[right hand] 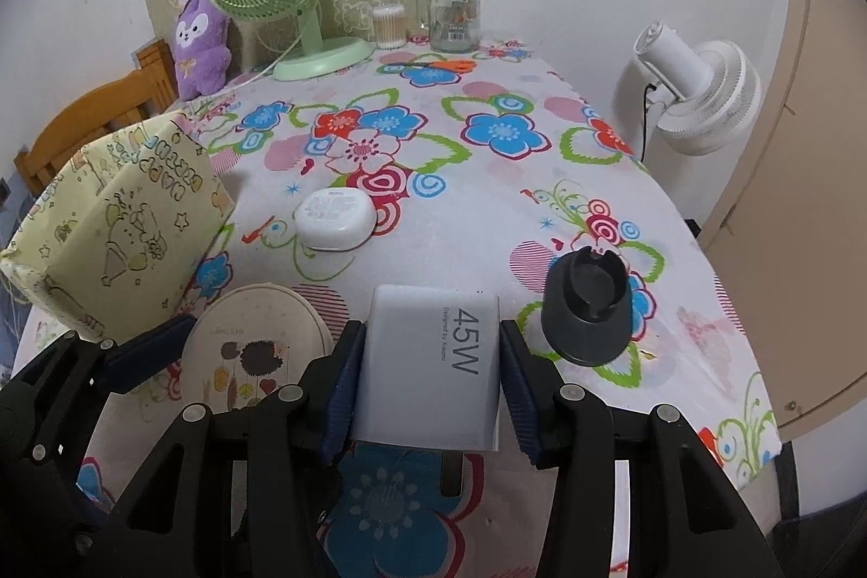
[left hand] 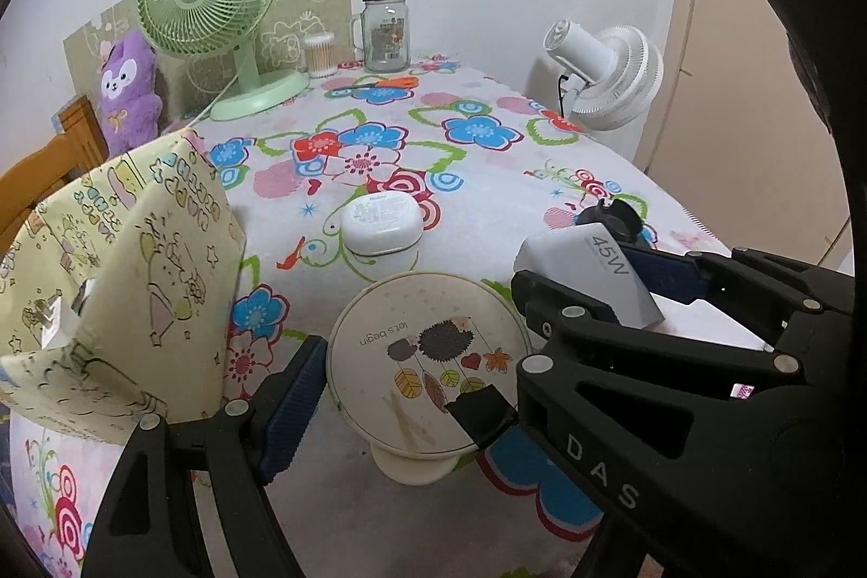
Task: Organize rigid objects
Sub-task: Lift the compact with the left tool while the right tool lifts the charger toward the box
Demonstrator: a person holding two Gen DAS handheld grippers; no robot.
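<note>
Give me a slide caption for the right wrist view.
Right gripper holding a white 45W charger above the floral tablecloth.

Round tin [left hand: 428,364] beside paper bag [left hand: 124,285]

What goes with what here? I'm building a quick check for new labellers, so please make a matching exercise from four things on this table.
Things:
1. white charger
2. round mirror
3. black stand
4. white case

States:
A. alone mid-table, on the cloth
B. clamped in the right hand-held gripper
C. between the left hand-held gripper fingers
D. on the cloth, right of the charger

Pairs: 1-B, 2-C, 3-D, 4-A
</note>
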